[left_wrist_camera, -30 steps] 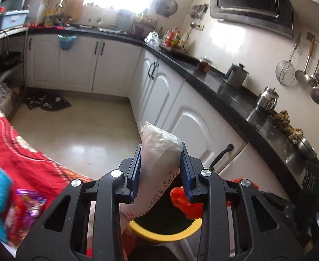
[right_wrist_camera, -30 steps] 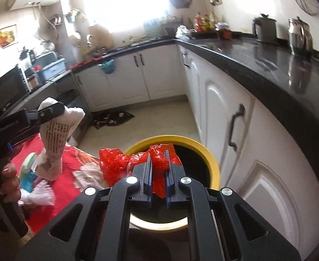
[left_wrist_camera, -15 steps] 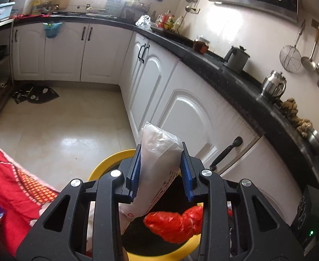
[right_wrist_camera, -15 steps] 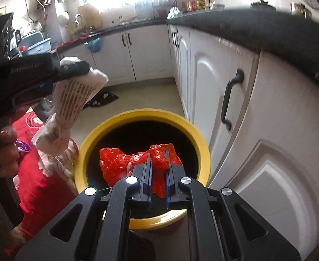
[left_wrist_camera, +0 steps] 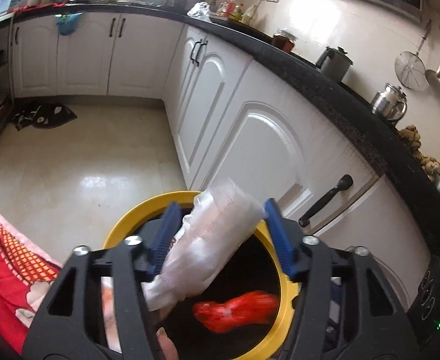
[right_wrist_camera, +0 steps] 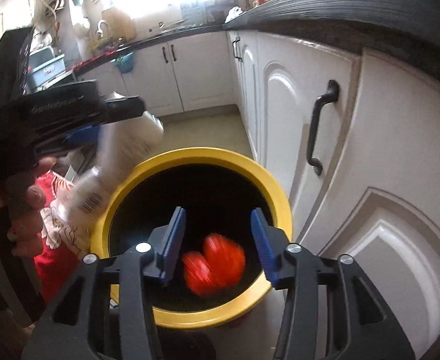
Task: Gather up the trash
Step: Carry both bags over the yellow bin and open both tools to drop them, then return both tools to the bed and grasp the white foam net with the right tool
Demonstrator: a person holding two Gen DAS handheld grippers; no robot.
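Right tool [right_wrist_camera: 217, 240], pads spread and empty, hangs over the yellow-rimmed trash bin [right_wrist_camera: 279, 198]; directly beneath and between its pads, a crumpled red plastic bag [right_wrist_camera: 214, 264] lies blurred inside the dark bin. Just ahead and to its left, the left tool [left_wrist_camera: 220, 237] has its pads spread wide, a clear plastic wrapper [left_wrist_camera: 211, 249] loose between them and tilted above the bin's rim, touching neither pad plainly. Both items look feather-light, soft and slippery; a pinch across the bunched middle would likely hold best. Beyond the bin stand white cabinets [right_wrist_camera: 294, 96].
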